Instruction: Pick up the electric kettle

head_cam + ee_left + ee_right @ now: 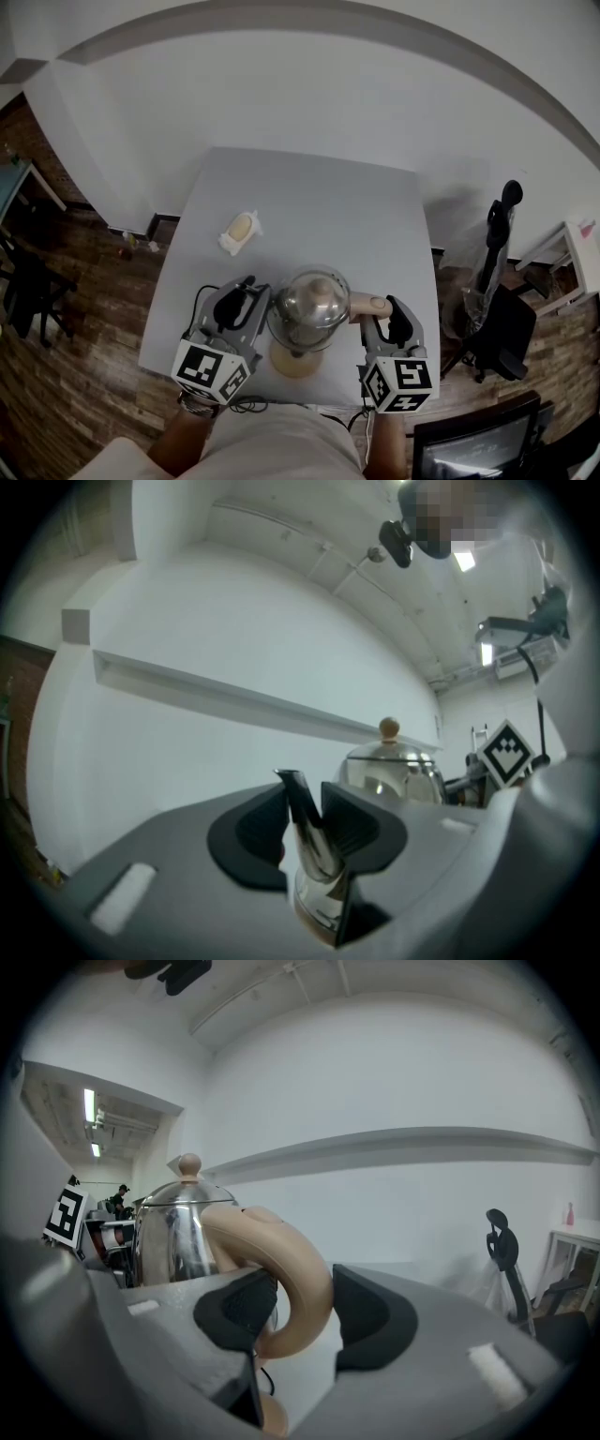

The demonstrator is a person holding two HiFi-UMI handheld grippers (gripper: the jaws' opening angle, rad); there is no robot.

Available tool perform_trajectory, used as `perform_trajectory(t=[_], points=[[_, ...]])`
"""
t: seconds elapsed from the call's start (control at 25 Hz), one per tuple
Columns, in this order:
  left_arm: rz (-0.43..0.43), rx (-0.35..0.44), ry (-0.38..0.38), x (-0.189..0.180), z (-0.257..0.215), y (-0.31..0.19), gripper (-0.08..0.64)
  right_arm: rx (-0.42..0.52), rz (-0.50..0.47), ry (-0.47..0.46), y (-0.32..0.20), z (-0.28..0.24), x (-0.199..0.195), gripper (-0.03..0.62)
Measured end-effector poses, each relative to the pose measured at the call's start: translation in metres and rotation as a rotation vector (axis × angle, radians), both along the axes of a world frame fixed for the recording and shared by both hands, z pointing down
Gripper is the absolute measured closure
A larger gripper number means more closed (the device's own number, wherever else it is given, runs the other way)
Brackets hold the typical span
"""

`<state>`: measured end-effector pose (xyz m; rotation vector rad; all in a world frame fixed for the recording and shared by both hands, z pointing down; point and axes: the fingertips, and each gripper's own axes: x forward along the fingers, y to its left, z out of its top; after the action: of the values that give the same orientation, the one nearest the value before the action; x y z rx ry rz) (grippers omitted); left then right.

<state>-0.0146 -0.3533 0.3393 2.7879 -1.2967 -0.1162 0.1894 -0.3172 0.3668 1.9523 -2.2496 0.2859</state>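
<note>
- Head view: the electric kettle stands at the near edge of the grey bench, over its beige base. The left claw is at one flank and the right claw at the other. A small pale object lies well apart, farther back. This is the only view with the whole layout. It does not show the claw contact, or whether the kettle has left the base.
- Left gripper view: the left claw's pads are closed against both sides of the spout. The polished body and lid knob are behind. Judgement: the spout is thin, tapered, slick metal. It will steady the kettle but is a poor place to carry its weight, and the claw may slide up the taper.
- Right gripper view: the right claw is clamped across the beige loop handle, with a pad on each face. The handle is matte and rigid, so this is the proper hold. Only this view shows the base edge low beneath the handle.
- Judgement: the shell is stiff metal. If it holds water it will be heavy and inclined to swing under the handle, so lift it straight up. The water level is not visible.
</note>
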Motion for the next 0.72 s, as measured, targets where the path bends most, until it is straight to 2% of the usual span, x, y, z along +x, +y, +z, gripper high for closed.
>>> perform_trajectory(t=[0.72], points=[[0.003, 0.053, 0.021, -0.001, -0.026, 0.0, 0.443, 0.041, -0.008, 0.023, -0.003, -0.027, 0.0, 0.407]])
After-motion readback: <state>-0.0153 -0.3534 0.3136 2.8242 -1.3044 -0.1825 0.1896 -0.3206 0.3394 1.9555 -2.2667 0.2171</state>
